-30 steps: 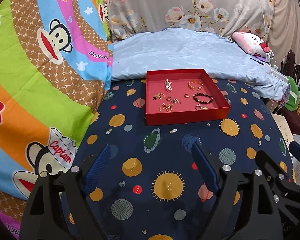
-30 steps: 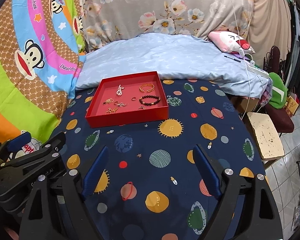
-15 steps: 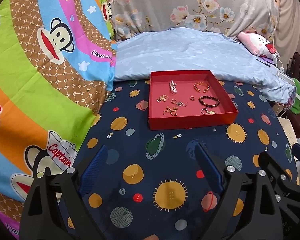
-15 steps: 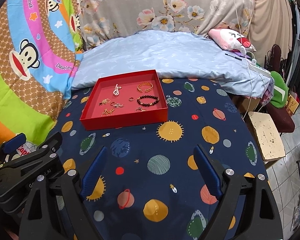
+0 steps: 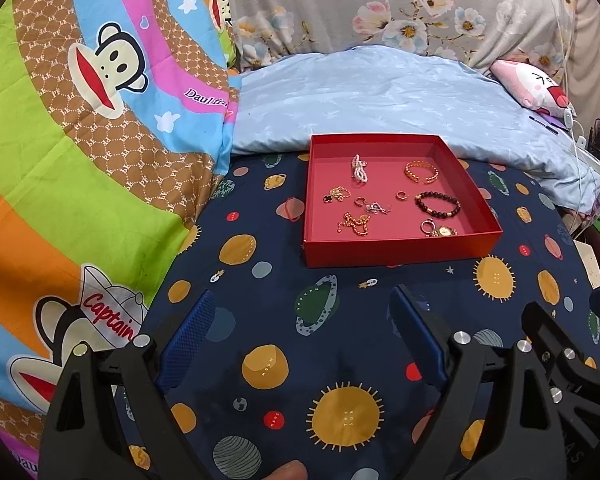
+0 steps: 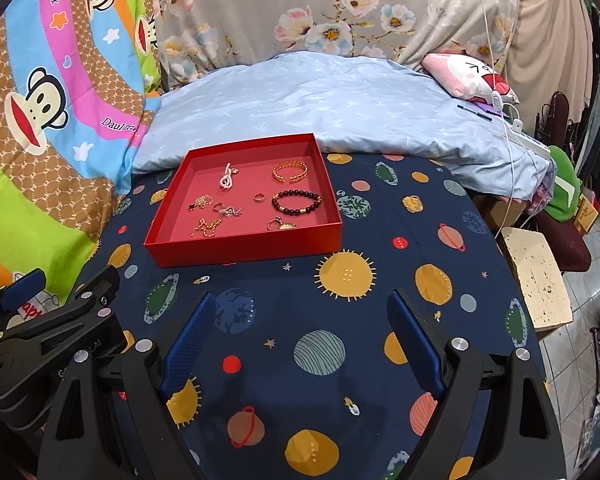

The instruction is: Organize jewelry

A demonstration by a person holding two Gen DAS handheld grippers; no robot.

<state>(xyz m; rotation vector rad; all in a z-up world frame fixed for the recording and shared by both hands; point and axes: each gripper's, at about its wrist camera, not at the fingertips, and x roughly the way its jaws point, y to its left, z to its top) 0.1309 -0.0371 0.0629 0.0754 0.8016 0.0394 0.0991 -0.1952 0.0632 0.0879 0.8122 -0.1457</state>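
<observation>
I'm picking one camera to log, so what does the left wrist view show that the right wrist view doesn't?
Only the left wrist view shows the Captain monkey print whole and a fingertip at the bottom edge. Only the right wrist view shows the tiled floor, the speckled stool and the green cushion. Both show the red tray holding the dark bead bracelet and gold cuff, with left gripper and right gripper open.

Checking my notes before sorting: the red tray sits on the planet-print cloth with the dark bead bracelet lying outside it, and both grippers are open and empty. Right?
Not quite. The dark bead bracelet lies inside the red tray, near its right wall, as the left wrist view shows. The rest holds: the tray sits on the planet-print cloth, and the left gripper and right gripper are open and empty.
</observation>
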